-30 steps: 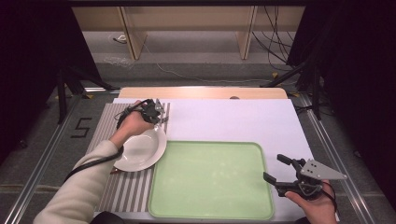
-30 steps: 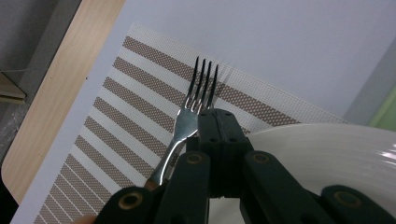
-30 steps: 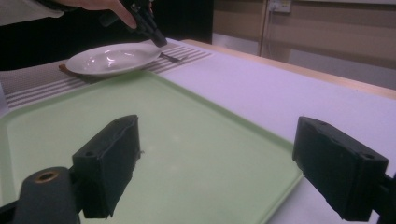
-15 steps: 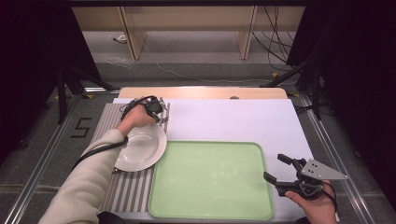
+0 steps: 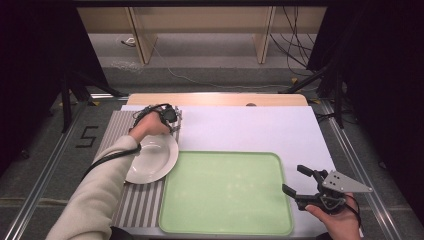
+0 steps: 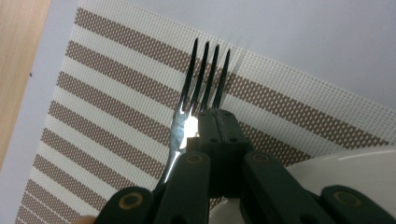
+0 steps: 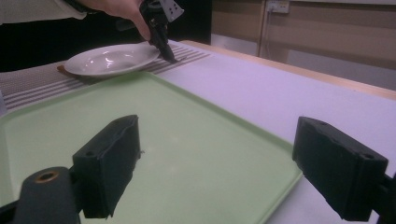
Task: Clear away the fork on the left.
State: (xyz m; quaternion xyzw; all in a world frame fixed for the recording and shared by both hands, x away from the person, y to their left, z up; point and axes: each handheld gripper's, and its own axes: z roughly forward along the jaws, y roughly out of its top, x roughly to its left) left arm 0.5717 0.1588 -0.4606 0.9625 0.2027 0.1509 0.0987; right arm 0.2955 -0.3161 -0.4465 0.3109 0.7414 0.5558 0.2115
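The left tool, its jaws pressed together on a fork, hung over the far corner of a striped placemat on the table. The fork was pinched at its neck, its tines jutting past the jaw tips above the mat and its handle running back under the tool's body. A white plate lay on the same mat, just beside the tool. Across a green tray, the right tool was held near the table's near right corner with its jaws spread wide and nothing between them.
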